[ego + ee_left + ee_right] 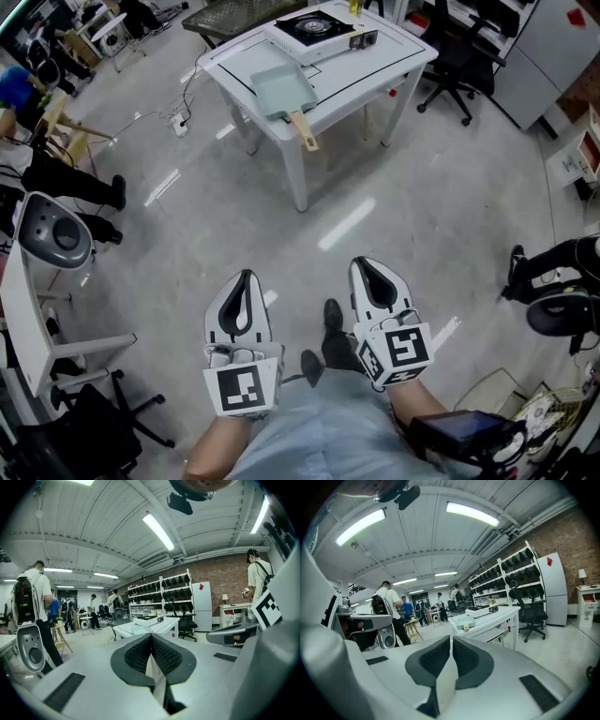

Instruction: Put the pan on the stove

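Note:
A pale green square pan (279, 88) with a wooden handle lies on the near part of a white table (375, 70) far ahead of me. Behind it on the same table sits a portable gas stove (317, 28) with a black burner top. My left gripper (247, 276) and right gripper (367, 266) hang side by side low over the floor, well short of the table. Both are shut with nothing between the jaws. In the right gripper view the pan (464, 621) and stove (482, 611) show small beyond the shut right gripper (451, 640). The left gripper (151, 637) points toward the table (140, 628).
Grey floor lies between me and the table. A black office chair (457, 58) stands right of the table and a power strip (177, 122) lies on the floor to its left. A white desk (28, 328) is at my left, and a person's legs (553, 262) at my right.

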Demonstrator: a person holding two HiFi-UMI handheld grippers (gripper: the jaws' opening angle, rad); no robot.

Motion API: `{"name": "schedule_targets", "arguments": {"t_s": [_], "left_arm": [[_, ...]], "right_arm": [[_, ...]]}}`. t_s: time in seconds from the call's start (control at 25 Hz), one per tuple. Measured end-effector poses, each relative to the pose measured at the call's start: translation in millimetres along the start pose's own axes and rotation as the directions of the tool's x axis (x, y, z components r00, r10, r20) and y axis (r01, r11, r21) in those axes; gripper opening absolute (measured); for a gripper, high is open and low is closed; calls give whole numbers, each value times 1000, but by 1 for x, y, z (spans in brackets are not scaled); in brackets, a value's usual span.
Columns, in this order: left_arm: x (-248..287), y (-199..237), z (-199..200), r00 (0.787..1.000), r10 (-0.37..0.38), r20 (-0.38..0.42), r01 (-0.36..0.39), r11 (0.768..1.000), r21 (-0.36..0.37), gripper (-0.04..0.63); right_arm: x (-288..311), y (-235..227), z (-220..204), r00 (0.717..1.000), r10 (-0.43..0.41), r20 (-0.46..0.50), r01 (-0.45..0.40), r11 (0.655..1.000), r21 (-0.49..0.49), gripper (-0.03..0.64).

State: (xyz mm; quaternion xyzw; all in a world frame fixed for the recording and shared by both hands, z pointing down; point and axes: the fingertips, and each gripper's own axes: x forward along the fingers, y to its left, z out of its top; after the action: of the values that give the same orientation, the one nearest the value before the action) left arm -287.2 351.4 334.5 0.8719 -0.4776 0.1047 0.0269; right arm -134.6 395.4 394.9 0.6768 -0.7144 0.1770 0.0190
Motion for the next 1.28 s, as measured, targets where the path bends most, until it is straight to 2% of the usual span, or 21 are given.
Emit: {"name": "schedule_targets", "arguments": {"t_s": [0.24,0.6,0.84,1.28], "left_arm": [[54,-9,29,999,38,11,-38,999,25,18],[99,-19,72,992,84,91,-88,995,40,18],[120,1,74,988,134,78,-137,990,38,18],[188,57,58,987,155,47,-155,988,-9,18]], "right_arm": [[41,-35,40,999,44,30,-44,999,-9,51],[84,-68,91,990,104,91,-101,994,-28,51],[117,-71,96,987,141,77,-139,990,-20,51],[201,-72,92,991,132,15,-132,991,-23,51]]}}
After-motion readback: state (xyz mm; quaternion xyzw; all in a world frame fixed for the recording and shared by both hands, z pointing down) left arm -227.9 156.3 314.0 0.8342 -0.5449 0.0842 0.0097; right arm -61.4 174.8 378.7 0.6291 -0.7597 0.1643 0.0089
